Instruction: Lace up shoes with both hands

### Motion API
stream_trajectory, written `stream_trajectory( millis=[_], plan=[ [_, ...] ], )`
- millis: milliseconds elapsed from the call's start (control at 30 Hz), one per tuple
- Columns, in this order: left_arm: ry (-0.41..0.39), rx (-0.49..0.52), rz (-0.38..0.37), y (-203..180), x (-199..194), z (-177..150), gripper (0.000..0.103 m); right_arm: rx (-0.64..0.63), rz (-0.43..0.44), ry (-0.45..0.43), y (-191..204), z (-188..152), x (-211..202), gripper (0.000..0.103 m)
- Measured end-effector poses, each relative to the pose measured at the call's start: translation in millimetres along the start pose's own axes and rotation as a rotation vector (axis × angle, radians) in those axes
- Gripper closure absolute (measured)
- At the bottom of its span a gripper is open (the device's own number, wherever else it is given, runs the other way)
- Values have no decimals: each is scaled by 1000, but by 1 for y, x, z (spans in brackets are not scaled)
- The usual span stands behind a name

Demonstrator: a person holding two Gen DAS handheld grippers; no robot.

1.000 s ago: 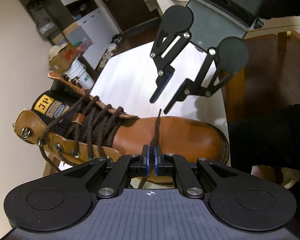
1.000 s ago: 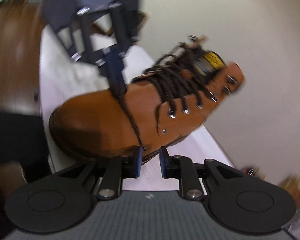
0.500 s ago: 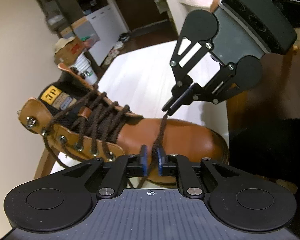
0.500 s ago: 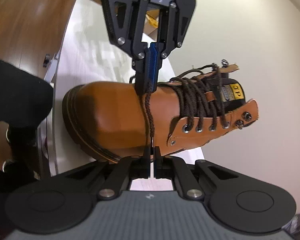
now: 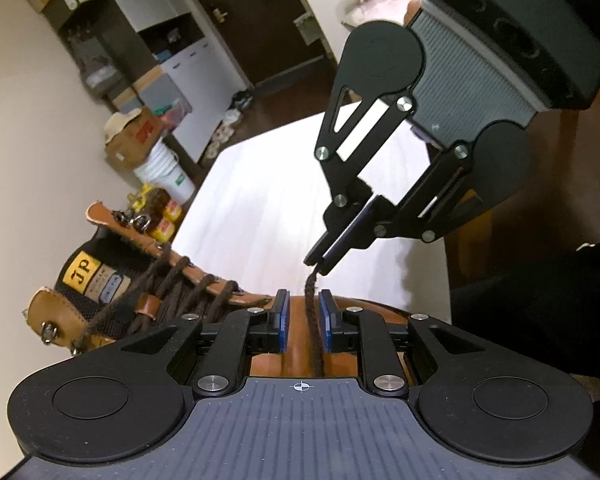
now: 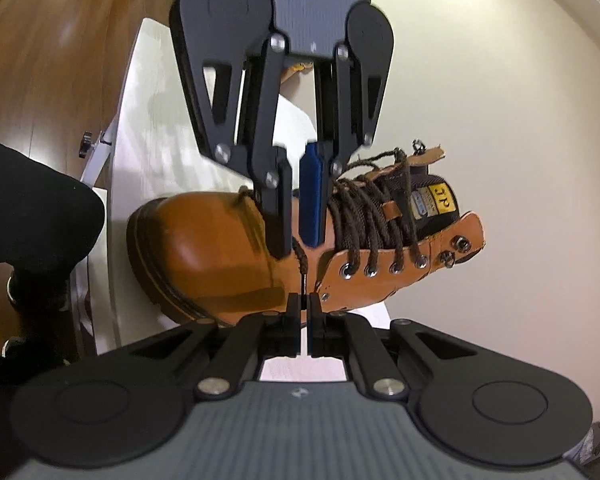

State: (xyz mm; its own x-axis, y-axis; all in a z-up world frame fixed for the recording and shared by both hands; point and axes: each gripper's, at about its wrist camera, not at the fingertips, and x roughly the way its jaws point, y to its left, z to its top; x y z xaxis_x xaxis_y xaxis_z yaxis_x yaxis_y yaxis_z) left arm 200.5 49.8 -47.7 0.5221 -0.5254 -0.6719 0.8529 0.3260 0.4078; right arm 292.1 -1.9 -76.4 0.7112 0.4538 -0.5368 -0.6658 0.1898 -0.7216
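Starting at the left of the left-wrist view, you see the boot [image 5: 46, 308] lying on the white tabletop [image 5: 260, 200], cuff to the left and toe to the right. The bare hooks [image 5: 140, 220] on the cuff stand above the crossed, threaded rows.

At centre, your left tool [image 5: 303, 298] points over the vamp. Its jaws are closing with the lace [image 5: 313, 320] between them, and neither pad presses it yet. The strand sits nearer the right pad. Its long axis runs straight ahead, along the line the tool points, so it feeds squarely into the gap.

Up and to the right, your right tool [image 5: 318, 264] is pressed together on the lace's tip, holding it taut just beyond the left tool's fingertips. That closeness is probably the main hazard. The hooks lie well to the left, with the crossed rows in between.
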Motion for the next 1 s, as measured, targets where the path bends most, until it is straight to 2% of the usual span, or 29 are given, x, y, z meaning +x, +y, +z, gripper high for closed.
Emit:
stream_trajectory(
  millis=[100, 200, 233, 300, 400, 533, 767, 867, 1000],
  plan=[
    [-11, -59, 9, 6, 0, 2, 99, 7, -9, -8, 0, -1, -3, 100],
    [-27, -112, 61, 16, -8, 2, 100, 36, -23, -8, -2, -3, -2, 98],
    [-28, -123, 85, 20, -13, 1, 100, 84, -13, 1, -4, -5, -1, 95],
    [-28, -138, 126, 26, -21, 0, 100, 188, 41, 16, -10, -12, 2, 95],
    [-20, -149, 181, 34, -30, 2, 99, 390, 202, 18, -18, -30, 5, 95],
    [-14, -185, 275, 41, -41, 11, 99, 503, 308, -27, -18, -36, 4, 98],
    [3, -186, 332, 38, -46, 25, 99, 581, 352, -106, -9, -15, 19, 99],
    [44, -179, 358, 38, -39, 32, 99, 595, 348, -173, 1, 11, 44, 99],
    [84, -183, 381, 46, -28, 37, 99, 648, 369, -209, 2, 27, 64, 99]
  ],
)
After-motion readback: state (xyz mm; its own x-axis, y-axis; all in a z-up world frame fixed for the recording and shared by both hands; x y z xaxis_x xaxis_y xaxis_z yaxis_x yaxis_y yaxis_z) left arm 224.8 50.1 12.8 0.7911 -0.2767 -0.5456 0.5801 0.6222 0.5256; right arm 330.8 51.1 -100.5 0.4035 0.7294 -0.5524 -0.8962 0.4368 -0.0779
